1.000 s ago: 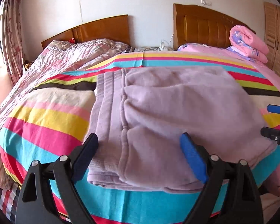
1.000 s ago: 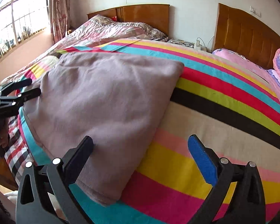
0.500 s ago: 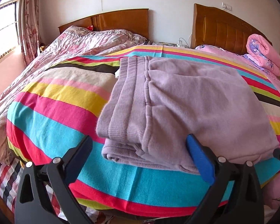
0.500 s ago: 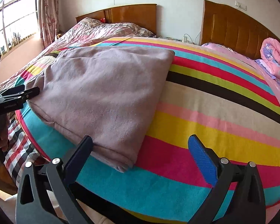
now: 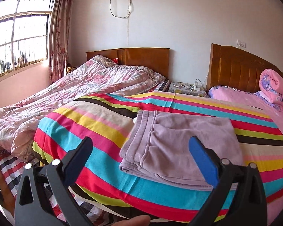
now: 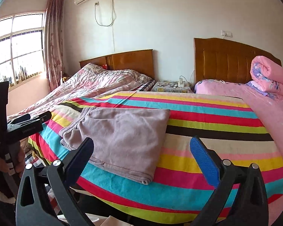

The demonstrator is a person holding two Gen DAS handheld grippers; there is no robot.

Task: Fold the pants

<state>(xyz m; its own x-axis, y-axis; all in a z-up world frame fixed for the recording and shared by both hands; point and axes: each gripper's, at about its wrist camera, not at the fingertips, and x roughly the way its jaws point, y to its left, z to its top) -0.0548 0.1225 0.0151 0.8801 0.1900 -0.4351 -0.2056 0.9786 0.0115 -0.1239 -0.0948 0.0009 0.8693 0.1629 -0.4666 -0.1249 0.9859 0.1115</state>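
Both of my tongs hang released and hold nothing: the left tongs frame the pants from low in the frame, and the right tongs do the same in their own view, fingers spread wide with only air between them.

The pants lie in the lower middle of the left view as a compact lilac rectangle on the striped blanket, several layers deep, ribbed waistband at the left end. I judge the folding done or nearly so; the stack looks squared, with no leg trailing out.

Its near edge sits close to the blanket's front drop, where the cloth curves down off the bed. That is the side I would watch, since a careless nudge toward me could slide the bundle over. Beyond the stack and toward the right of the frame the stripes run bare, so there is room to push it inward or press it flat. At the far right a rolled pink quilt rests well apart by the headboard, and the rumpled floral duvet fills the left, also clear of the pants.
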